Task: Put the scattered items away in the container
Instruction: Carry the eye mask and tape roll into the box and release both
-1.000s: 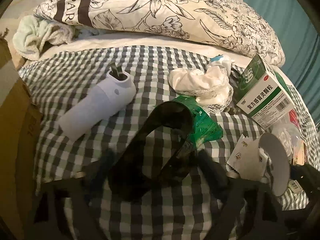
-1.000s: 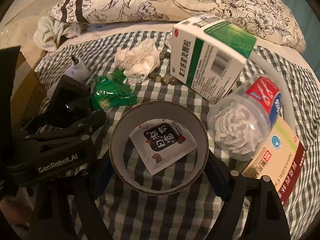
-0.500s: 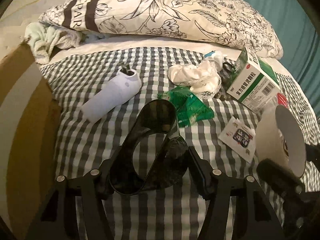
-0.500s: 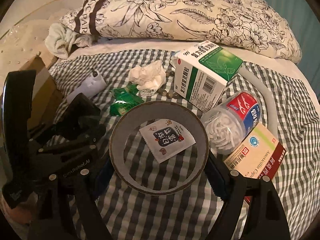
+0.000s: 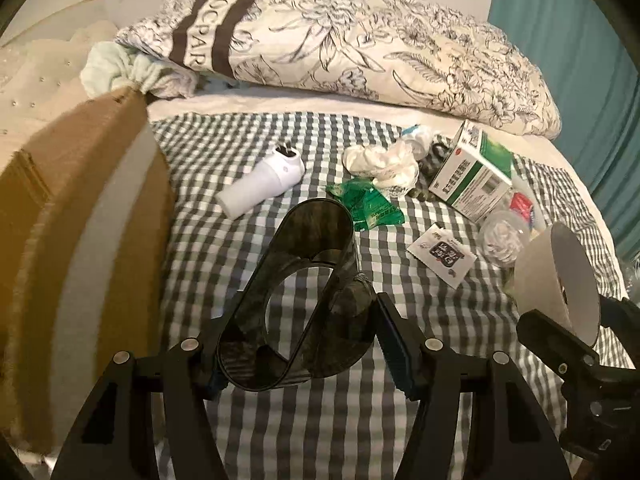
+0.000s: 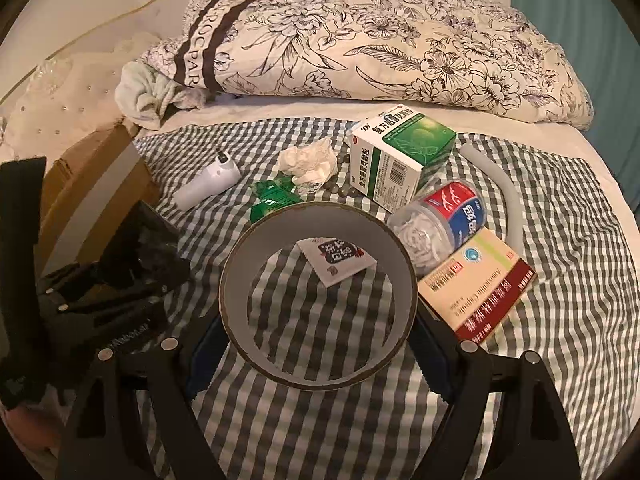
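My left gripper [image 5: 300,340] is shut on a dark, see-through oval plastic ring [image 5: 316,236], held above the checked cloth [image 5: 248,248]. My right gripper [image 6: 318,344] is shut on a wide tape roll [image 6: 240,280], also lifted; the roll [image 5: 536,280] shows at the right edge of the left wrist view. The brown cardboard box [image 5: 80,220] stands at the left, beside the left gripper. On the cloth lie a white cylinder device [image 5: 262,184], a green sachet [image 5: 368,204], crumpled tissue [image 5: 384,162], a green-and-white medicine box [image 6: 400,160] and a small printed sachet [image 6: 340,256].
A jar of floss picks [image 6: 436,220], a cream-and-red box [image 6: 476,284], a grey tube [image 6: 508,200] and several beads [image 6: 340,190] lie at the right. A flowered pillow [image 6: 360,48] and a pale towel [image 6: 148,96] sit behind. A teal curtain [image 5: 580,60] hangs at the far right.
Both grippers have risen and drawn back from the cloth, each with its item. The cardboard box has come into the left wrist view at the left.
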